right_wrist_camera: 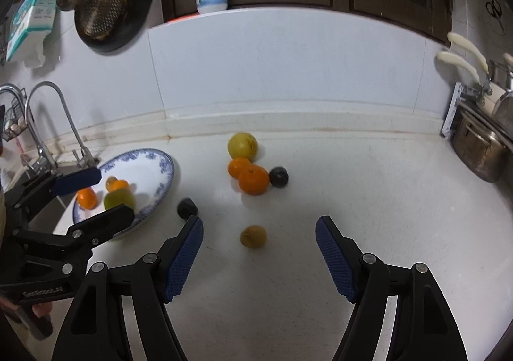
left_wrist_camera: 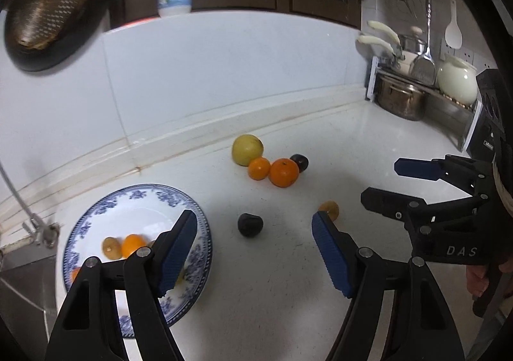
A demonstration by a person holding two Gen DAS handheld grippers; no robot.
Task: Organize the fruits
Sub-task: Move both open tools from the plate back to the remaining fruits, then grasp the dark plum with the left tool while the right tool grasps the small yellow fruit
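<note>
Lower frame: your right gripper (right_wrist_camera: 258,252) and left gripper (left_wrist_camera: 255,248) both stand half-open, empty; a brownish fruit (right_wrist_camera: 253,236) lies loose at centre, the plate (right_wrist_camera: 166,168) of fruit at left. Judged step: collecting; next, close on that fruit and carry it to the plate.

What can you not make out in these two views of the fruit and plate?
- Plate, left wrist view: the left gripper's finger covers part of the fruit.
- Small amber fruit, left wrist view: half hidden behind a fingertip.
- Plate fruit, both views: blurred, kinds uncertain.
</note>
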